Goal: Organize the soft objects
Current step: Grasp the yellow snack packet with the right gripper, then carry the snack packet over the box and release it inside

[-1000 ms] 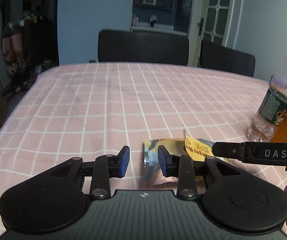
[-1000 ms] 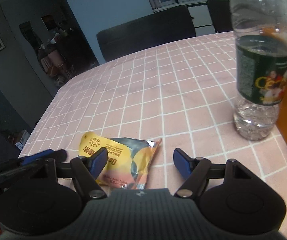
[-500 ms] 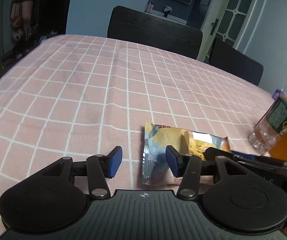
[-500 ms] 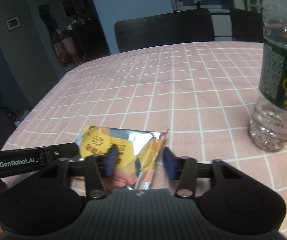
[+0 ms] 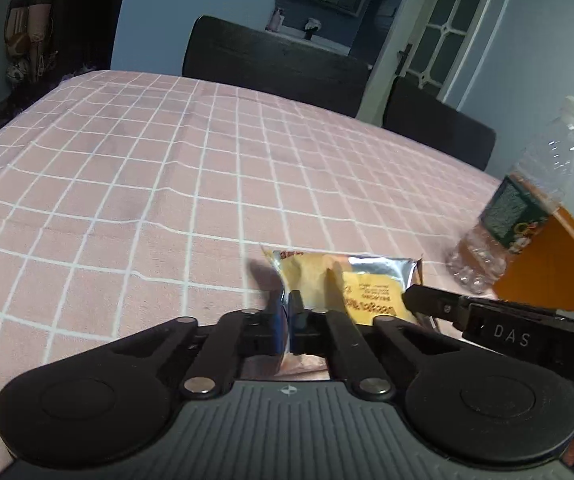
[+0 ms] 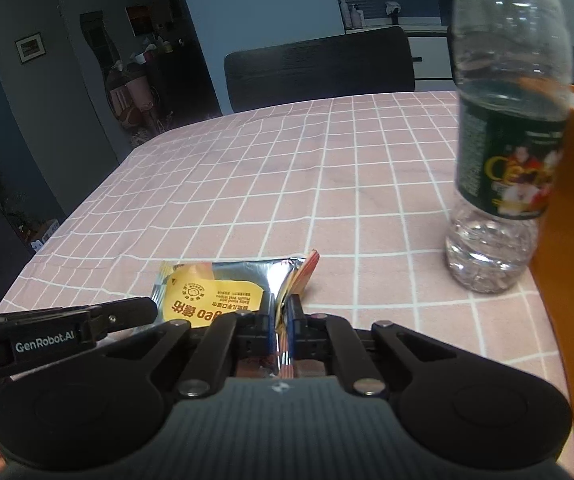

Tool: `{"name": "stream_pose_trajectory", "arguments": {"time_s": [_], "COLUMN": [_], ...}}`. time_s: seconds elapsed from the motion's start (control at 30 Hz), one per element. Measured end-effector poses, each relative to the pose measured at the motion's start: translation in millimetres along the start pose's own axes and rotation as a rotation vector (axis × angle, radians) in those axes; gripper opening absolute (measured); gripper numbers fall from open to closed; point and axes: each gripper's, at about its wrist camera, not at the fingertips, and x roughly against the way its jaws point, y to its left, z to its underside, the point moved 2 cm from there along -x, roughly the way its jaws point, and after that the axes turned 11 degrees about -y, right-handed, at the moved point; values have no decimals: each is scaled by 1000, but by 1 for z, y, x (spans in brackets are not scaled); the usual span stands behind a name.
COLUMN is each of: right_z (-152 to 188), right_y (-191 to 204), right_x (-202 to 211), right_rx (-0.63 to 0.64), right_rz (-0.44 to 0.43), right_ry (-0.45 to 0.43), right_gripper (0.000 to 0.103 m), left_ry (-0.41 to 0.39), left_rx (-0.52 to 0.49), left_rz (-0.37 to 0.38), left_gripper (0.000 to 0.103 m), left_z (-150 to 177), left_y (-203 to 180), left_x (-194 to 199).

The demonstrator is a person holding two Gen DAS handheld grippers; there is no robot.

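Note:
A soft foil packet [image 5: 351, 280] with a yellow label lies on the pink checked tablecloth [image 5: 147, 184], close to me. My left gripper [image 5: 285, 320] is shut on the packet's left edge, the foil pinched between its blue pads. My right gripper [image 6: 285, 326] is shut on the right edge of the same packet [image 6: 223, 292], and the foil crumples up between the pads. Each gripper's black arm shows in the other's view: the right gripper [image 5: 487, 316] beside the packet, the left gripper [image 6: 71, 326] at the packet's left.
A clear water bottle [image 6: 507, 152] with a dark label stands right of the packet, against an orange box [image 6: 571, 260]. Black chairs [image 5: 275, 60] line the table's far side. The bottle [image 5: 523, 208] and box [image 5: 547, 264] also appear in the left wrist view.
Both grippers have gone from open around the packet's ends to shut on its left and right edges. Both moved slightly forward and down, and the foil now bunches up.

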Motion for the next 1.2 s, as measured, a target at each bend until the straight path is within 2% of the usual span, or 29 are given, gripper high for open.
{"name": "stream_pose_trajectory", "arguments": {"time_s": [0.13, 0.27, 0.3, 0.33, 0.37, 0.4, 0.43, 0.5, 0.6, 0.7, 0.73, 0.77, 0.8, 0.83, 0.87, 0.9, 1.0, 1.1, 1.2], "right_z": [0, 1, 3, 6, 8, 12, 16, 26, 35, 37, 38, 38, 38, 39, 39, 39, 37, 29, 17], "right_y": [-1, -11, -15, -19, -25, -28, -31, -38, -46, -44, -44, -44, -44, -45, -46, -45, -41, -35, -31], "right_x": [25, 51, 57, 62, 67, 72, 76, 82, 83, 85, 85, 85, 85, 87, 87, 89, 94, 104, 121], "right_rx": [25, 62, 66, 71, 73, 80, 89, 104, 100, 120, 123, 123, 120, 118, 118, 118, 137, 144, 149], "right_rz": [1, 35, 43, 50, 53, 56, 62, 79, 88, 90, 91, 92, 93, 93, 91, 89, 80, 60, 51], "right_ry": [-17, -19, -15, -9, -4, 2, 8, 15, 20, 6, 2, -2, -8, -12, -16, -19, -35, -66, -105], "right_gripper": [2, 1, 1, 1, 1, 1, 1, 1, 1, 1, 1, 1, 1, 1, 1, 1, 1, 0, 0], "left_ry": [-12, -4, 0, 11, 27, 39, 48, 76, 130, 116, 112, 106, 99, 95, 96, 96, 87, 51, 6], "left_rx": [-33, -19, -21, -25, -22, -11, -1, 14, 55, 39, 38, 40, 36, 34, 34, 30, 25, 16, 16], "left_rz": [6, 18, 23, 31, 46, 59, 73, 91, 129, 144, 149, 147, 134, 118, 104, 93, 84, 73, 93], "left_gripper": [0, 2, 7, 24, 34, 51, 57, 58, 58, 57, 50, 48, 40, 23, 14, 11, 10, 10, 10], "left_z": [6, 12, 13, 14, 17, 20, 23, 30, 43, 49, 50, 50, 50, 50, 50, 51, 52, 51, 42], "left_y": [-17, -25, -27, -29, -32, -34, -37, -42, -49, -61, -64, -65, -66, -66, -65, -64, -65, -70, -76], "left_x": [12, 24, 28, 30, 33, 35, 36, 34, 25, 22, 21, 21, 20, 20, 19, 19, 22, 33, 50]}}
